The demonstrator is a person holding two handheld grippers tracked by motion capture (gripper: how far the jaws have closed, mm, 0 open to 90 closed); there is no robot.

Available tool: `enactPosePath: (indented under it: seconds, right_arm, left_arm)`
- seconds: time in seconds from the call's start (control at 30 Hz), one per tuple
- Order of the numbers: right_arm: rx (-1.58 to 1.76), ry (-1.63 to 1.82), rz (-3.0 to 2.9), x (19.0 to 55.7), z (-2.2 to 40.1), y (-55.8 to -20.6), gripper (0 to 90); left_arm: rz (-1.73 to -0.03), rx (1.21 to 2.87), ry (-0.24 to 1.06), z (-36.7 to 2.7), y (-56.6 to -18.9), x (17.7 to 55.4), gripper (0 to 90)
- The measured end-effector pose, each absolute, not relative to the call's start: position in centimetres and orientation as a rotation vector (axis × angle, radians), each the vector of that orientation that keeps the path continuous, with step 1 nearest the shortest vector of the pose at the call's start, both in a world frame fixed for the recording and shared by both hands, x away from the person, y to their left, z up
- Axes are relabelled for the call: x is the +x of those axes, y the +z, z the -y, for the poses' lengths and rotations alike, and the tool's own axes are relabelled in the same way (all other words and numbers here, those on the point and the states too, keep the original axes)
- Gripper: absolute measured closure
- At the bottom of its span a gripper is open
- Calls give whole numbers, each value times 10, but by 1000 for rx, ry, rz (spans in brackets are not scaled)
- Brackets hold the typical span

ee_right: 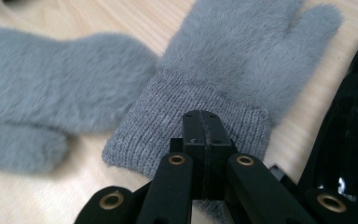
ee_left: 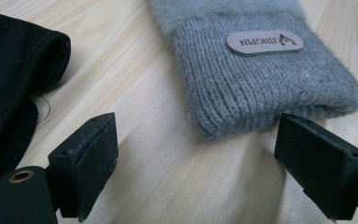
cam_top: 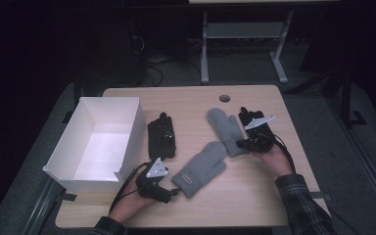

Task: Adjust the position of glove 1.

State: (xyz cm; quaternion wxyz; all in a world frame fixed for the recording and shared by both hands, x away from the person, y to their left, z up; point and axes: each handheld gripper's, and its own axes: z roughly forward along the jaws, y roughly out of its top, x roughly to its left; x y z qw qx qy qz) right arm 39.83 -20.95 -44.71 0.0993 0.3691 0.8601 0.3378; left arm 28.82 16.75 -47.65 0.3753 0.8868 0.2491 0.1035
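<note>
While the right gripper (ee_right: 204, 122) clamps the far mitten's cuff (ee_right: 186, 126) for lifting, the left gripper (ee_left: 193, 154) stands wide before the near mitten's cuff (ee_left: 261, 88), both right of the white box (cam_top: 127, 128).

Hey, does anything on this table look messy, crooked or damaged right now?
Nothing looks damaged or spilled. The two fluffy grey knitted mittens lie crossed at an angle, the tip of one against the cuff of the other, rather than paired neatly. A loose thread trails from the black fabric glove.
</note>
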Motion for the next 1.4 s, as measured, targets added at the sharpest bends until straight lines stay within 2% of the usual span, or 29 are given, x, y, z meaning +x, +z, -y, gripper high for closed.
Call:
enactPosePath:
  seconds: [0.63, 1.13, 1.4]
  right_arm:
    - [1013, 1026, -2603, 335, 222, -443, 900]
    - [886, 1117, -2740, 287, 216, -444, 900]
    - [885, 1164, -2657, 294, 231, -434, 900]
  left_arm:
    - [-637, 2269, 266, -168, -477, 288, 127]
    - [-632, 2266, 272, -168, -477, 288, 127]
    - [-636, 2265, 268, -167, -477, 288, 127]
